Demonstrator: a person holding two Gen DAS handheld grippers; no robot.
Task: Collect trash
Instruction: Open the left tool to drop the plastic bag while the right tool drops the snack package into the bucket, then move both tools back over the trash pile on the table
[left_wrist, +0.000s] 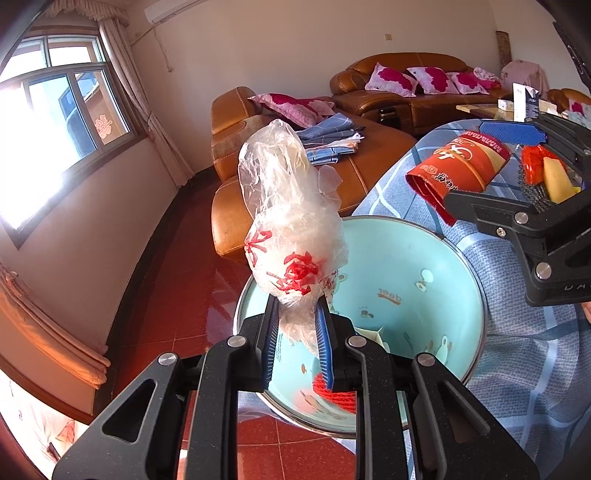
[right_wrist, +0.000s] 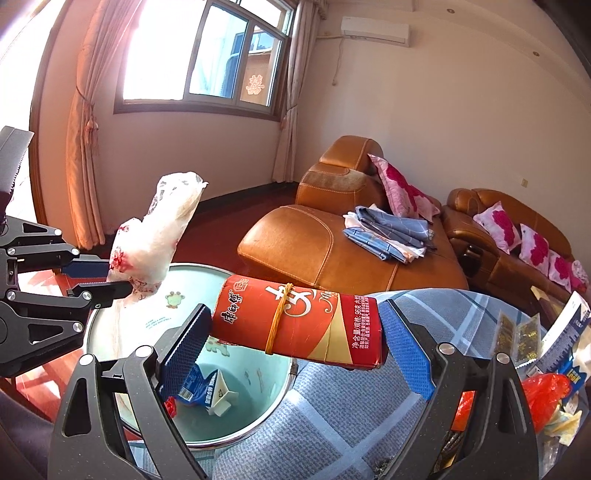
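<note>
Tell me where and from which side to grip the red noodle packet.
Grip the red noodle packet across its two short ends, coming in level over the tablecloth. It lies as a long rolled tube held by a rubber band; the right gripper already straddles it that way.

Crinkly clear plastic bag (left_wrist: 291, 221), glossy enamel basin (left_wrist: 424, 266) (metal rim), woven cloth (right_wrist: 332, 424)

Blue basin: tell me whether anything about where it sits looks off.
The blue basin sits at the edge of the checked cloth, and part of its rim juts out over the red floor; it looks precariously placed. Scraps already lie inside it, and nothing has spilled.
</note>
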